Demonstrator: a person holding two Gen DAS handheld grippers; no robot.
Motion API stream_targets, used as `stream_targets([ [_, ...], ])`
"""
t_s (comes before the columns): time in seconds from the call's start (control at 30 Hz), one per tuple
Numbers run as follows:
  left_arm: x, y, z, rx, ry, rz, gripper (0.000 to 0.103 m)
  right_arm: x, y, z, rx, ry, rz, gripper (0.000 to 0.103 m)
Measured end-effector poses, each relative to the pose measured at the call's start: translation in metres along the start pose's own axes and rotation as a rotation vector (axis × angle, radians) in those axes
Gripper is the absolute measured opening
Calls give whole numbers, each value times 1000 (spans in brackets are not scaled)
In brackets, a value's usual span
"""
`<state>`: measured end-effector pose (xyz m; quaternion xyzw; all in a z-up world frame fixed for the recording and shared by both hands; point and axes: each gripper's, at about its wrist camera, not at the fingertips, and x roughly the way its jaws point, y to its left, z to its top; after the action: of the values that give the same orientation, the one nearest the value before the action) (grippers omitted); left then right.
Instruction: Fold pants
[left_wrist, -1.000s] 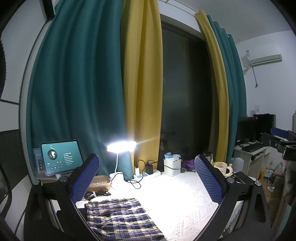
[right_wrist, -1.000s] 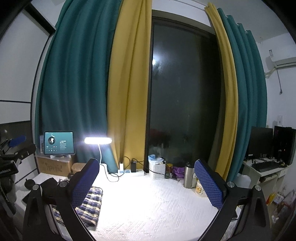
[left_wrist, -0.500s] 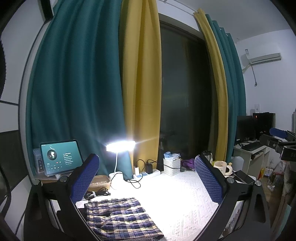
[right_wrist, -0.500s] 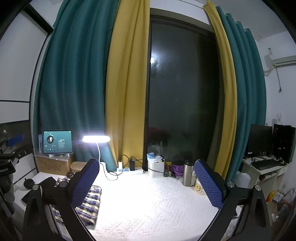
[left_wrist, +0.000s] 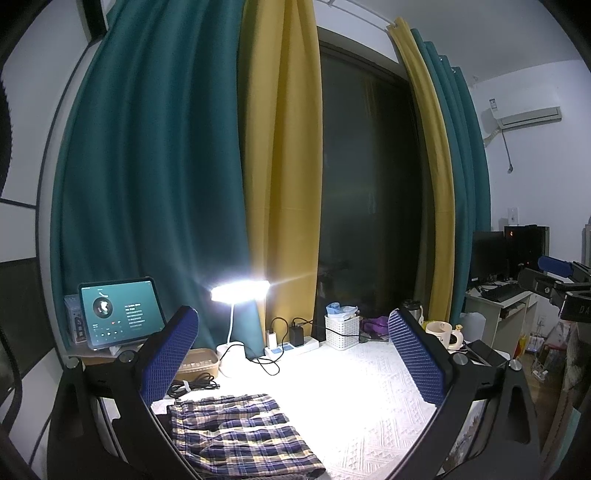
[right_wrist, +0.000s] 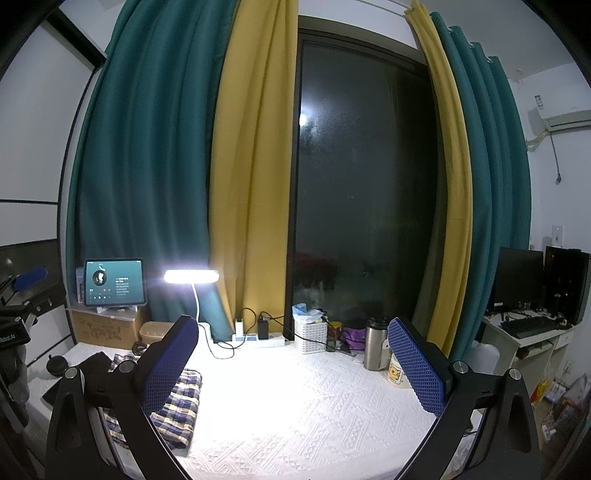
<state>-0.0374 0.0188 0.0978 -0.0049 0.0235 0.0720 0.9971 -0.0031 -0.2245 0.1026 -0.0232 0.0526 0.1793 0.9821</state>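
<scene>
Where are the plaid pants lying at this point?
The pants lie folded on the white tablecloth at its near left side, low-left in both views, just in front of a coiled black cable.

Folded plaid pants (left_wrist: 236, 435) lie on the table (left_wrist: 362, 406) between spread fingers (left_wrist: 170, 360).

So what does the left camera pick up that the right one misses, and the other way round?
Only the left view shows the coiled black cable by the pants. Only the right view shows the cardboard box under the tablet and the black cloth. Both show the plaid pants, lamp, tablet and white basket.
</scene>
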Motion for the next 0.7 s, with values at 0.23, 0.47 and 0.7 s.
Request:
stream_targets([
  [0.23,1,0,0,4,4,-4,102,0,0,-2,-4,4,2,103],
  [0.47,0,-1,-1,5,2,-7,102,2,-2,-5,3,4,-2,103],
  [0.7,0,-1,-1,7,2,-14,102,1,-1,-5,1,10,0,103],
])
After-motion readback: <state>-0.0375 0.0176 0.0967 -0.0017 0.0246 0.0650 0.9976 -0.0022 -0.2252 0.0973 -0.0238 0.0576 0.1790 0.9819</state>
